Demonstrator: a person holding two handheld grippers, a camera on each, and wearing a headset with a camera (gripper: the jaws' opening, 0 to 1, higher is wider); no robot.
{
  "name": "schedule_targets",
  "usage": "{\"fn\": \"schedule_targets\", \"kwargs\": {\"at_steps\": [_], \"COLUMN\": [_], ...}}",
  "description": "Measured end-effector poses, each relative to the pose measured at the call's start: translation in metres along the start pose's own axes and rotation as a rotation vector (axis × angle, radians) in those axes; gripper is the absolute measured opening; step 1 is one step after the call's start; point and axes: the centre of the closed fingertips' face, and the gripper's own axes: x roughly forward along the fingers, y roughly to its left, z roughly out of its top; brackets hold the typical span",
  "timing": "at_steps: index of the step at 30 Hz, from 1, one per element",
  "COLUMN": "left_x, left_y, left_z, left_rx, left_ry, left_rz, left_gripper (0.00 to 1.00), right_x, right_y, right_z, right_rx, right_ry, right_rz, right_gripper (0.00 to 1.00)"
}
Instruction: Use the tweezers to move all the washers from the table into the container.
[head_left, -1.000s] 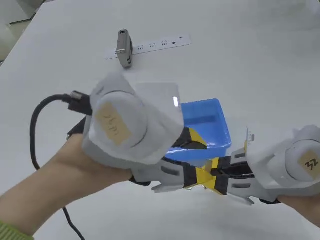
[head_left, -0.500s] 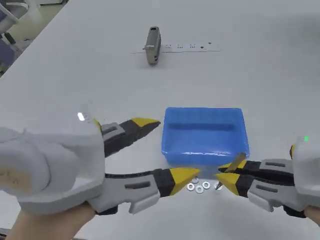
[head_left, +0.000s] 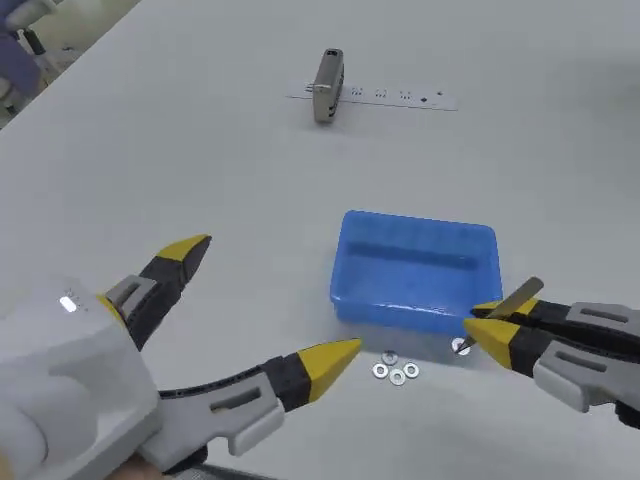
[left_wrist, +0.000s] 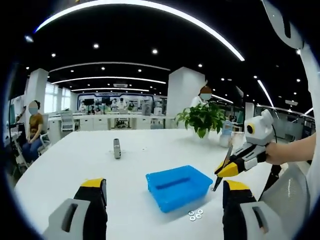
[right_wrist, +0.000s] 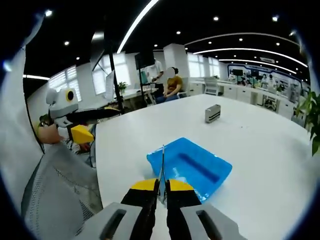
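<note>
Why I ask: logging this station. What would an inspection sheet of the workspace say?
Surface: white table, flat.
Job's things: blue rectangular plastic container, upright; four small metal washers clustered on the table before it; a fifth washer by the tip of the thin metal tweezers.
Clutter: grey metal block at one end of a white power strip.
Grippers: left tool open; right tool shut on the tweezers.
Cables: nothing seen.
Surroundings: office hall, seated people, green potted plant.
</note>
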Motion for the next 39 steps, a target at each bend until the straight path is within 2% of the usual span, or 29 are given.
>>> {"fn": "schedule_targets", "kwargs": {"at_steps": [2,4,7,11,12,16,20,23,29,39], "left_x": [0.000,-0.001,-0.003,-0.004,-0.003,-0.003,-0.003,-0.002,-0.004,-0.005], "left_y": [0.002,0.002,0.008,0.013,0.012,0.012,0.012,0.012,0.015,0.021], "left_z": [0.003,0.007,0.007,0.006,0.005,0.003,0.003,0.001,0.003,0.001], "left_rx": [0.021,0.023,-0.036,-0.073,-0.072,-0.051,-0.033,-0.041,-0.054,-0.087], "left_ry": [-0.004,-0.035,-0.049,-0.052,-0.051,-0.031,-0.031,-0.023,-0.039,-0.042], "left_rz": [0.017,0.016,0.026,0.039,0.038,0.050,0.050,0.046,0.056,0.071], "left_gripper": [0.99,0.99,0.99,0.99,0.99,0.95,0.94,0.94,0.93,0.95], "right_x": [-0.001,-0.002,0.001,0.011,0.014,0.025,0.039,0.047,0.056,0.062], "right_y": [-0.006,-0.013,-0.024,-0.043,-0.049,-0.057,-0.066,-0.072,-0.077,-0.072], "right_z": [0.005,0.011,0.018,0.023,0.023,0.019,0.011,0.001,-0.010,-0.021], "right_rx": [0.001,0.006,0.007,-0.005,-0.001,-0.008,0.004,0.011,0.042,0.026], "right_ry": [-0.005,-0.018,-0.033,-0.033,-0.029,-0.012,0.016,0.046,0.058,0.087], "right_rz": [-0.015,-0.027,-0.048,-0.100,-0.118,-0.131,-0.137,-0.144,-0.144,-0.135], "right_gripper": [0.03,0.03,0.03,0.03,0.03,0.03,0.03,0.03,0.03,0.03]}}
